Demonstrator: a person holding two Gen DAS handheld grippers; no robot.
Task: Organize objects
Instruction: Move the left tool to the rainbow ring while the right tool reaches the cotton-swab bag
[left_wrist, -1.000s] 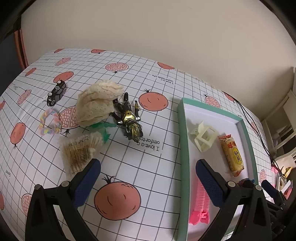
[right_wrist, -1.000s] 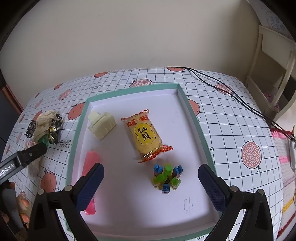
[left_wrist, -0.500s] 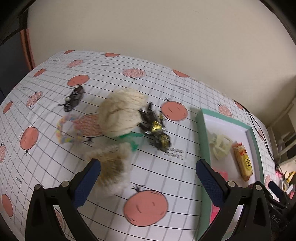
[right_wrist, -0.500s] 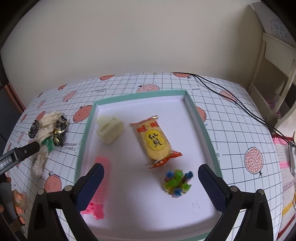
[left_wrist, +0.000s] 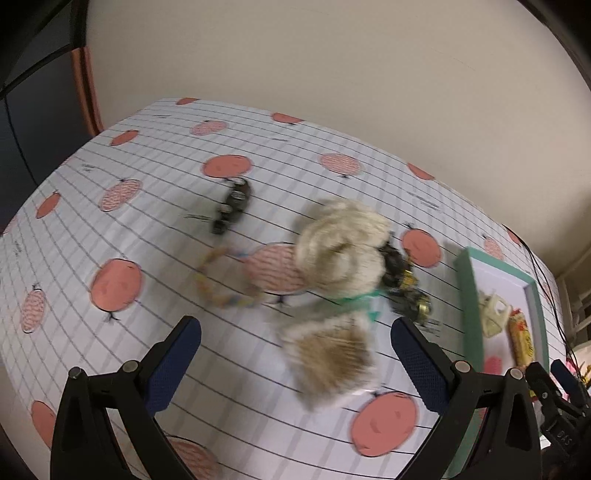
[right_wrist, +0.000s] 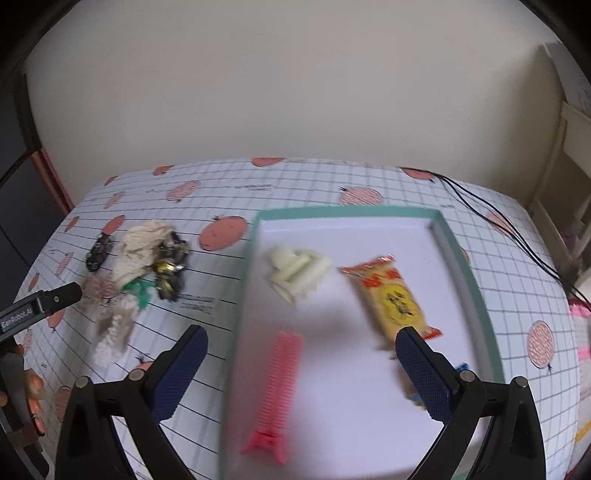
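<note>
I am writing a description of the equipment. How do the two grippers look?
Both the left gripper and the right gripper have black angular plastic arms with silver screws, ending in dark blue textured pads. The right wrist view shows white lettering on the left gripper's black side. No cables or sleeves are visible.

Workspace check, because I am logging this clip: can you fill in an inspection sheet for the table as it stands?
Surface: table under a grid-and-fruit print cloth.
Job's things in tray: teal-rimmed tray holds a cream plastic piece, yellow snack packet, pink comb; a small blue-edged item by the right finger is mostly hidden.
Job's things on cloth: fluffy cream bundle, tan brush-like item, pastel ring, black toy car, black-and-gold toy, all blurred.
Clutter: nothing seen.
Grippers: left gripper open, empty; right gripper open, empty.
Cables: black cables along the table's right side.
Surroundings: plain wall; white shelving at right.
</note>
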